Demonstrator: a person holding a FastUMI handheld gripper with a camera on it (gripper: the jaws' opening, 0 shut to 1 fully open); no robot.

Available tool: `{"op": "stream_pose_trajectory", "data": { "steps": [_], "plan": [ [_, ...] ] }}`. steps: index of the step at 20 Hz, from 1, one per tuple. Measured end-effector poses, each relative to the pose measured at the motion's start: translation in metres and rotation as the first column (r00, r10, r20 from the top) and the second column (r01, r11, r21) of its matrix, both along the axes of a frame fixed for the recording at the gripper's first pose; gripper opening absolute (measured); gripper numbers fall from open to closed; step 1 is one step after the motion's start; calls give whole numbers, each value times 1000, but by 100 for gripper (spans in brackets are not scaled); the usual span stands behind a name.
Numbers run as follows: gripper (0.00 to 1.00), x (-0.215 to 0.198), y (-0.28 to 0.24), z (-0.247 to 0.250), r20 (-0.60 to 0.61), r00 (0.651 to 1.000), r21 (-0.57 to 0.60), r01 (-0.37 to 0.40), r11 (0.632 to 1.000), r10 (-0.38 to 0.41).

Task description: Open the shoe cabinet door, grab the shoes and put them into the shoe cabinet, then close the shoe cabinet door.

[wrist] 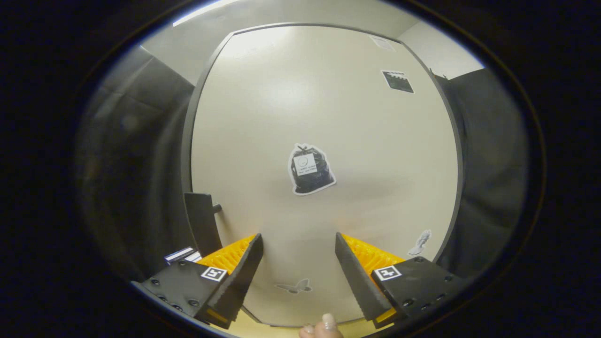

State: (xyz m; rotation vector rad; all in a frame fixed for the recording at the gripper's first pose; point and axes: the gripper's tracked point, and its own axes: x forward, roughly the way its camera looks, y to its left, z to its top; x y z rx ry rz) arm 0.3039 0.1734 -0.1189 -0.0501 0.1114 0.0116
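Note:
The shoe cabinet door (324, 117) is a large cream panel with a dark rim, standing close ahead of me. A dark handle (203, 225) juts from its left edge, just beyond and left of my left finger. My gripper (298, 240) is open, its two fingers spread wide with nothing between them, their tips close to the door's lower part. Whether the tips touch the panel I cannot tell. A black bag sticker (310, 170) sits mid-door above the fingers.
Small butterfly (295, 286) and feather (419, 242) stickers mark the lower door, and a dark label (397, 81) sits near its top right. Black cloth (136, 178) hangs on both sides. A person's fingertips (324, 327) show below the gripper.

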Motion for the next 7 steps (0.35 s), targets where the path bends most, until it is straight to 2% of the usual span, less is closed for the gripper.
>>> {"op": "stream_pose_trajectory", "data": {
  "steps": [7],
  "plan": [
    [97,2,-1,-2,-3,1000,14,2,1000,-2]
  ]
}}
